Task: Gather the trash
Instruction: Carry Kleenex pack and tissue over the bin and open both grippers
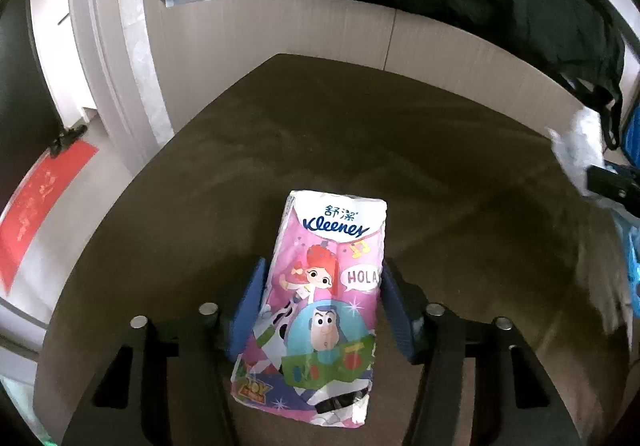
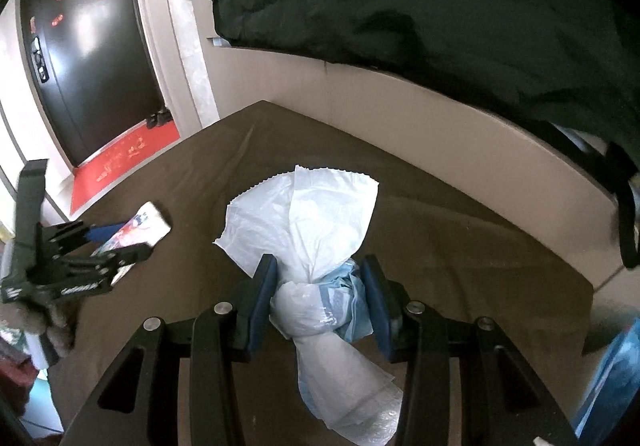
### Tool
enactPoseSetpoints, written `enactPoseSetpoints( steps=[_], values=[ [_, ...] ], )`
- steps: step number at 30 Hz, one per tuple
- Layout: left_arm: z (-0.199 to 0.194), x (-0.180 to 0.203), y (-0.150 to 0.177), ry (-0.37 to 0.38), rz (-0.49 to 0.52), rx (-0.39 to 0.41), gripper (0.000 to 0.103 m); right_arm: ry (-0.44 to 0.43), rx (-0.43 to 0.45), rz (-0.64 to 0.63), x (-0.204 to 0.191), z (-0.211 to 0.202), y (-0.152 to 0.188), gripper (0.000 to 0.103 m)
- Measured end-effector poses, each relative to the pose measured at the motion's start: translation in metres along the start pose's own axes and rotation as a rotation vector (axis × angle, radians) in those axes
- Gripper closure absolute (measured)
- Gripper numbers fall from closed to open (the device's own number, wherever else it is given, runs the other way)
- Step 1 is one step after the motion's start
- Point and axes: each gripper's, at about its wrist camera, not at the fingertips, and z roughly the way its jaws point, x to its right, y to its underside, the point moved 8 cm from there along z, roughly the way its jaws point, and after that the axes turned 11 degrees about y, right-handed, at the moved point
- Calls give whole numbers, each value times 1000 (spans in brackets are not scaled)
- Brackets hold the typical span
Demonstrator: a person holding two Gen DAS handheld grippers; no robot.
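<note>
Each camera sits just behind its own fingers, looking forward and down onto the brown table (image 1: 360,134). The left view closes on the tissue pack (image 1: 320,306); the right view shows that pack (image 2: 140,230) far to its left.

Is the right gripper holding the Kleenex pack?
No, the right gripper clamps a knotted white plastic bag; the Kleenex pack sits in the left gripper.

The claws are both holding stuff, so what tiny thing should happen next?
Probably lift the left claw a little. Its fingers already press both sides of the tissue pack, which seems to lie on the brown table. The right claw already grips the knotted white bag, so it can wait.
</note>
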Motion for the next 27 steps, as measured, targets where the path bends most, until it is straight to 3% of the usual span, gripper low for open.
enactPoseSetpoints(
  steps=[5,9,19,27],
  values=[
    [-21,27,-1,68,-19,44,55,6,39,31,15,-27,16,63],
    [-39,72,-10,120,27,90,55,21,78,55,29,-52,24,63],
    [-73,240,-40,337,193,227,55,120,189,184,101,-137,56,63],
    [-74,355,-53,471,281,277,55,302,265,289,190,-199,87,63]
  ],
)
